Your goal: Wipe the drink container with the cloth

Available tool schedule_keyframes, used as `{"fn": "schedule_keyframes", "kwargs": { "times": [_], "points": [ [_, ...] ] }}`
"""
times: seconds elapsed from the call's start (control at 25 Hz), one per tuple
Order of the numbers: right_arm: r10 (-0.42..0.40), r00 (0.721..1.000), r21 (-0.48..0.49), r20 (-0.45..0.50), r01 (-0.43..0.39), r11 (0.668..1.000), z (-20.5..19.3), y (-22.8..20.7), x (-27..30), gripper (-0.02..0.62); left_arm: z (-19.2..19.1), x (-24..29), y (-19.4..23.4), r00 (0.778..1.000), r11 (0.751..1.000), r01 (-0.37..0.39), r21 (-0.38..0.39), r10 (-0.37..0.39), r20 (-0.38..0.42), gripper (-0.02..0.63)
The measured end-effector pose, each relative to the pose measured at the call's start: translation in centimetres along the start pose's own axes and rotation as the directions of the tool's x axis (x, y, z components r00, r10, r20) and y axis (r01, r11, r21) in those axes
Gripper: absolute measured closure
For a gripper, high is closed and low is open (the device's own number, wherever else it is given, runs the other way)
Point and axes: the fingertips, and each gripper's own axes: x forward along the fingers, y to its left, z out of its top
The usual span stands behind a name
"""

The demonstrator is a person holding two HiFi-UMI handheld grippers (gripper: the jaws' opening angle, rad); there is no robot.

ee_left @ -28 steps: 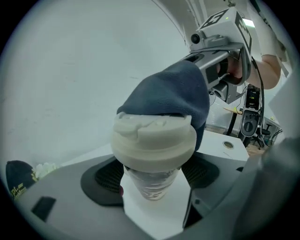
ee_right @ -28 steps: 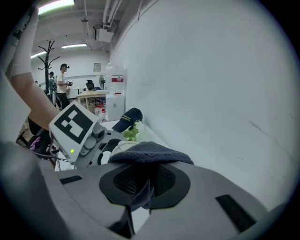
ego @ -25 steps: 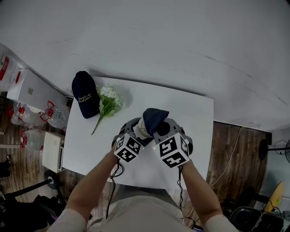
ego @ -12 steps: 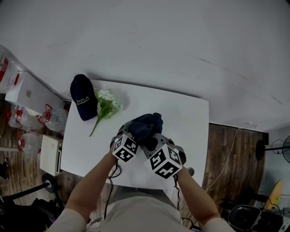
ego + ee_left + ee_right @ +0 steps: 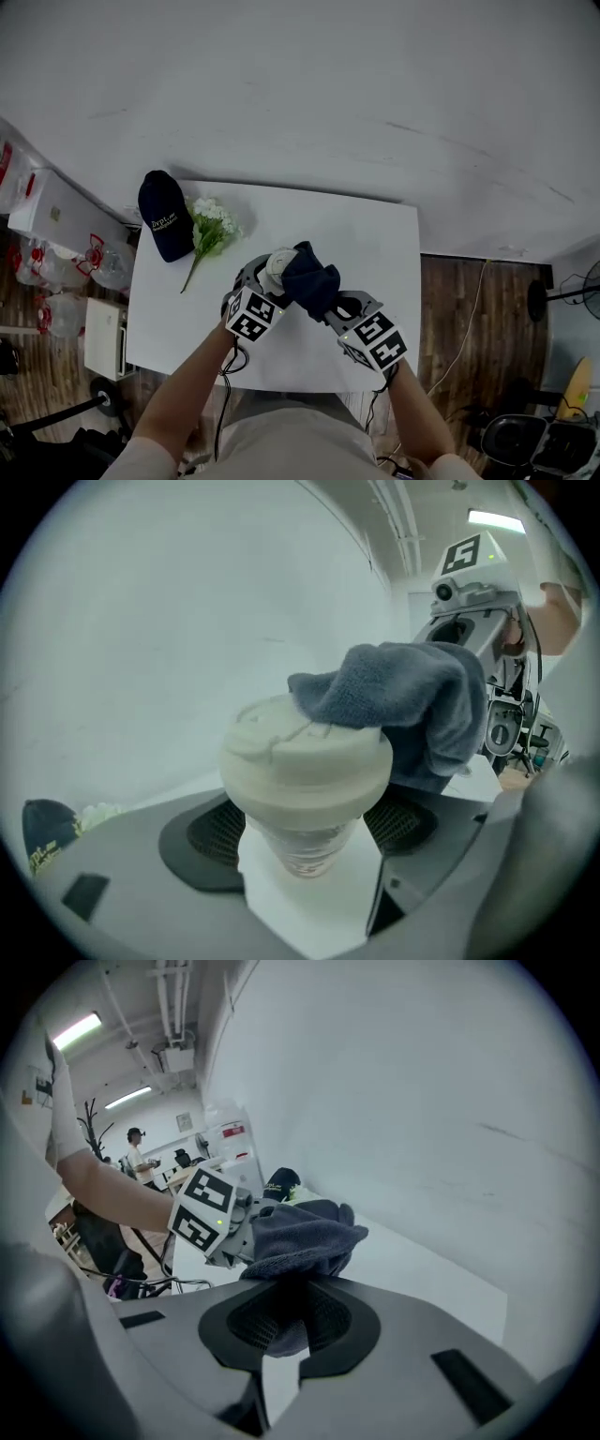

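head view: left gripper (image 5: 264,279) grips one cup (image 5: 277,263), right gripper (image 5: 330,298) one cloth (image 5: 309,277).

HEAD VIEW: high over white rectangular table (image 5: 380,234), facing steeply down, far | LEFT GRIPPER VIEW: low above table, facing across it, close behind cream lidded plastic cup (image 5: 305,771) | RIGHT GRIPPER VIEW: low above table, facing along it, close behind dark blue terry cloth (image 5: 305,1232) | SHARED: cloth in all three
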Motion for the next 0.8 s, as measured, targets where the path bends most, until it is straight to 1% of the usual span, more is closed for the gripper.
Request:
{"fn": "schedule_keyframes", "kwargs": {
  "times": [0.08, 0.2, 0.32, 0.4, 0.48, 0.56, 0.64, 0.72, 0.8],
  "points": [
    [-0.031, 0.999, 0.015, 0.008, 0.031, 0.999, -0.3, -1.2, -1.2, 0.538, 0.0, -0.7, -0.1, 1.0, 1.0, -0.013, 0.005, 0.013, 0.012, 0.206],
    [-0.061, 0.997, 0.06, 0.052, 0.058, 0.997, 0.0, -2.5, -2.9, 0.538, 0.3, -2.0, -0.3, 0.999, 1.0, -0.017, -0.01, 0.017, 0.039, 0.206],
    [-0.077, 0.99, 0.131, 0.121, 0.06, 0.99, 0.8, -3.3, -4.1, 0.538, 0.7, -3.5, 0.0, 0.998, 0.999, -0.027, -0.023, 0.028, 0.055, 0.206],
    [-0.079, 0.978, 0.191, 0.191, 0.042, 0.981, 1.6, -3.6, -4.9, 0.538, 1.9, -5.0, 0.3, 0.996, 0.999, -0.036, -0.026, 0.038, 0.081, 0.206],
    [-0.076, 0.953, 0.266, 0.293, -0.004, 0.964, 2.8, -3.7, -5.9, 0.538, 4.1, -6.5, 0.4, 0.992, 0.999, -0.034, -0.028, 0.037, 0.117, 0.206],
    [-0.082, 0.91, 0.336, 0.406, -0.065, 0.94, 4.2, -3.9, -7.0, 0.537, 5.8, -7.5, 0.8, 0.989, 0.999, -0.034, -0.038, 0.039, 0.142, 0.206],
    [-0.104, 0.862, 0.378, 0.496, -0.107, 0.92, 5.4, -4.2, -7.9, 0.538, 7.1, -8.0, 1.5, 0.988, 0.998, -0.044, -0.053, 0.051, 0.148, 0.207],
    [-0.134, 0.824, 0.386, 0.551, -0.108, 0.916, 6.3, -4.6, -8.6, 0.538, 8.4, -8.0, 2.2, 0.985, 0.996, -0.056, -0.071, 0.066, 0.162, 0.207],
    [-0.163, 0.797, 0.373, 0.581, -0.083, 0.924, 7.0, -4.8, -9.2, 0.537, 9.5, -7.7, 2.8, 0.982, 0.995, -0.063, -0.081, 0.076, 0.172, 0.207]
  ]
}}
